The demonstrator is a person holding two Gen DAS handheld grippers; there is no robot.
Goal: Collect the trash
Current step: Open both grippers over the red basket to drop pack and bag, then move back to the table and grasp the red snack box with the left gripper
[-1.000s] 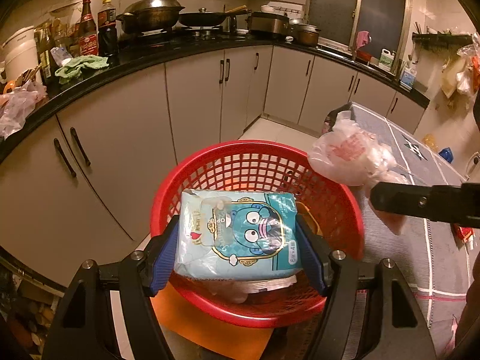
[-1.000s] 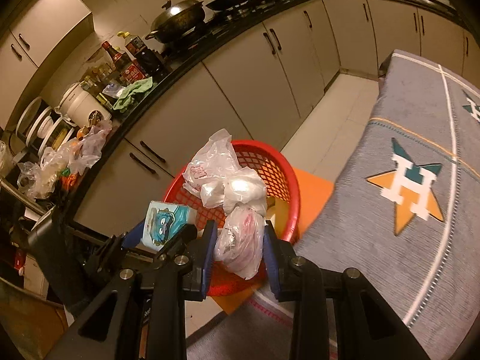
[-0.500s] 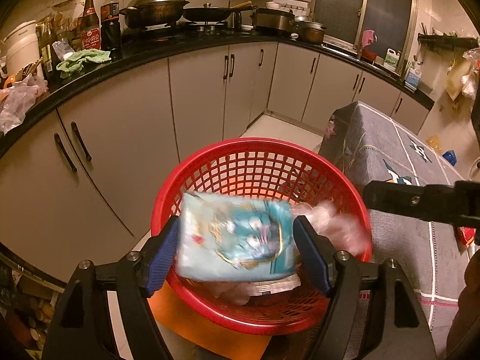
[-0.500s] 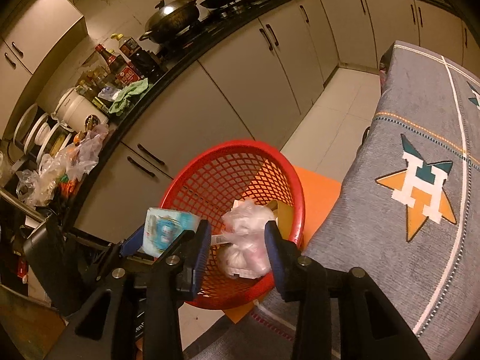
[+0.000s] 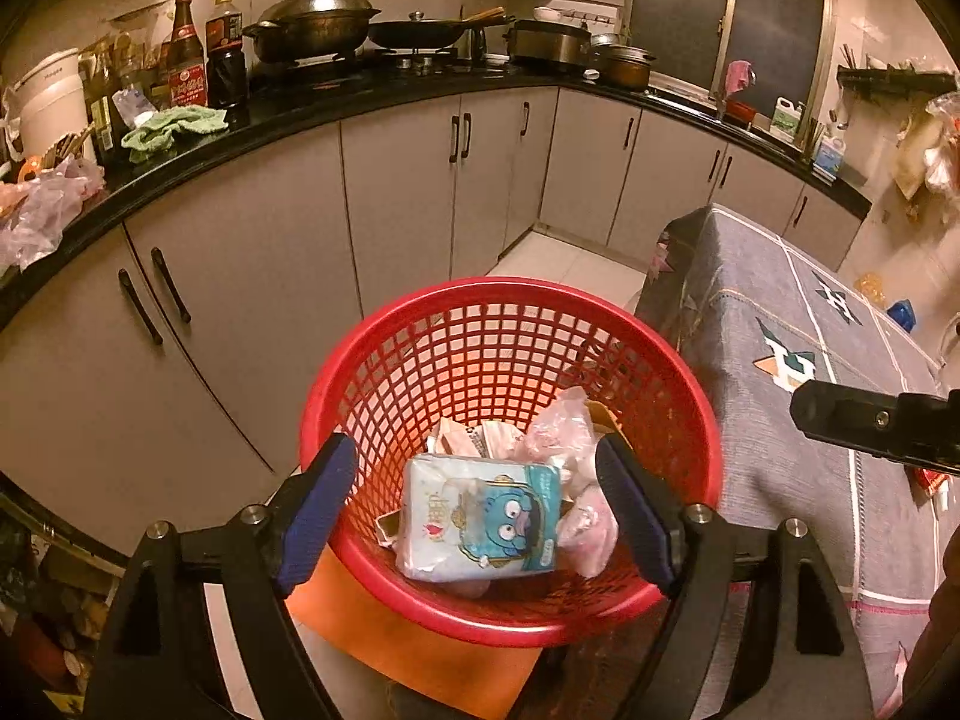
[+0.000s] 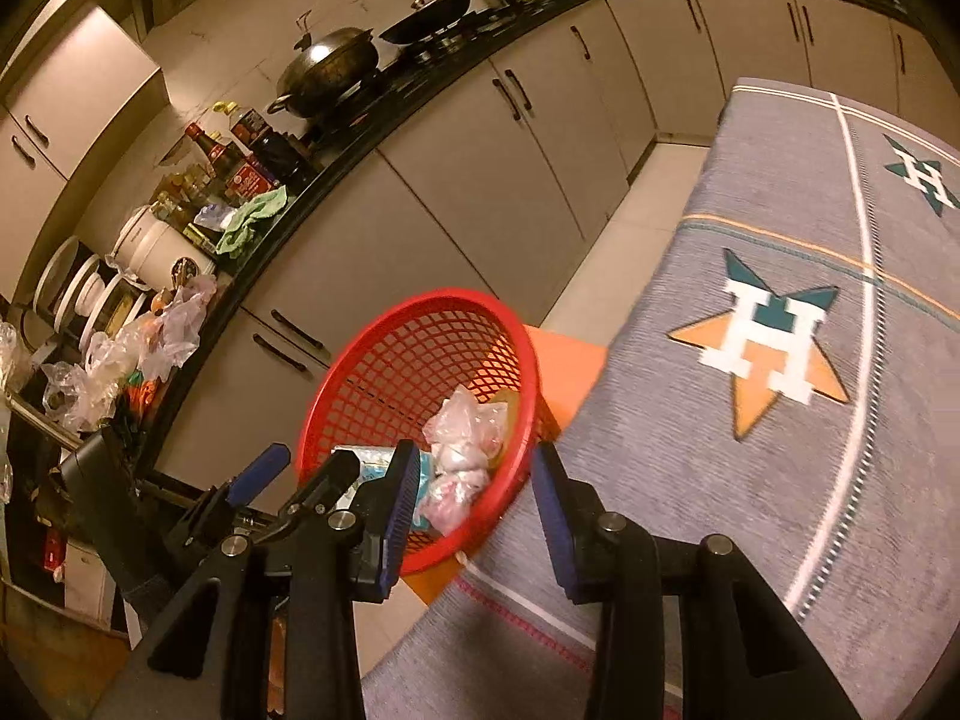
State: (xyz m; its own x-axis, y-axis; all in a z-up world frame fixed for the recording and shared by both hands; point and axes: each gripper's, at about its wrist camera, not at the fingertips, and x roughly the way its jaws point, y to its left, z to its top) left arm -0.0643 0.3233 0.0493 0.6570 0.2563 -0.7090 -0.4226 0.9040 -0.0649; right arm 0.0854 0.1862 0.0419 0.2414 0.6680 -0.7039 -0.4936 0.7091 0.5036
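We hold both grippers over the basket (image 5: 510,462), so the pack (image 5: 483,519) and bag (image 6: 459,450) lie inside: left gripper (image 5: 480,516) opening, empty; right gripper (image 6: 474,510) open, empty.

1. The left gripper (image 5: 474,498) hangs over a red mesh basket (image 5: 510,324), its blue-padded jaws opening, with nothing pressed between them.
2. A tissue pack (image 5: 483,525) printed with a blue cartoon face lies inside the basket, apart from both pads.
3. A crumpled plastic bag (image 5: 567,435) lies just beside the pack, to its right.
4. The basket stands on an orange mat (image 5: 408,645) beside a grey-clothed table (image 5: 798,462).
5. The right gripper (image 5: 876,423) shows at the right edge, over the table.
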